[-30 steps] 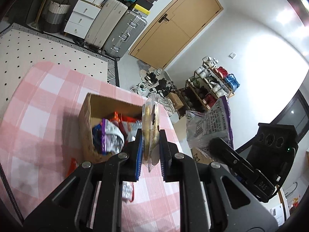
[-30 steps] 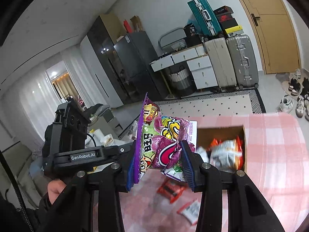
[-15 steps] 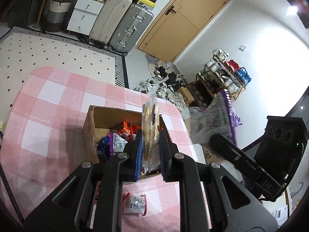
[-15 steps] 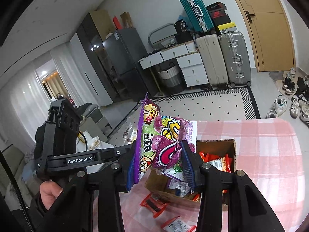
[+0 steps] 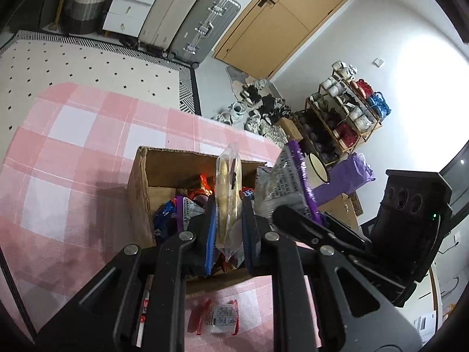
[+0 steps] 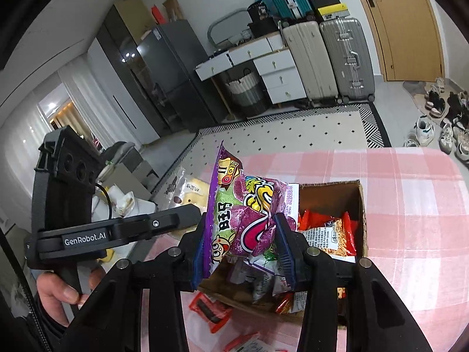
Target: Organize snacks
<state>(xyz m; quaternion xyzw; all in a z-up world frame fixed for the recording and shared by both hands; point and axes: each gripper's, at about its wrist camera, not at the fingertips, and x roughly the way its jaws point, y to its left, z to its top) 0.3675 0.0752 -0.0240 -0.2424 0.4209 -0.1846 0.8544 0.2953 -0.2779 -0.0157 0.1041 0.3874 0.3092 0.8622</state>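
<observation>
Now, pink check table (image 5: 73,152) w/ open box (image 5: 137,193) of snacks near centre. Right gripper (image 6: 241,245) clamps purple bag (image 6: 246,217) above box's near-left corner. Left gripper (image 5: 228,220) pinches clear pastry pack (image 5: 228,187) upright over box. Small red-edged packet (image 5: 217,316) lies on table, near side of box.

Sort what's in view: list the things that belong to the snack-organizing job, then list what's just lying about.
Part of the job:
- cardboard box holding snack packets
- clear bread pack in the left gripper
- purple candy bag in the right gripper
- loose red-edged packet on the pink checked tablecloth

Just lying about:
- suitcases
- shoe rack
- white drawer unit
- laundry basket
</observation>
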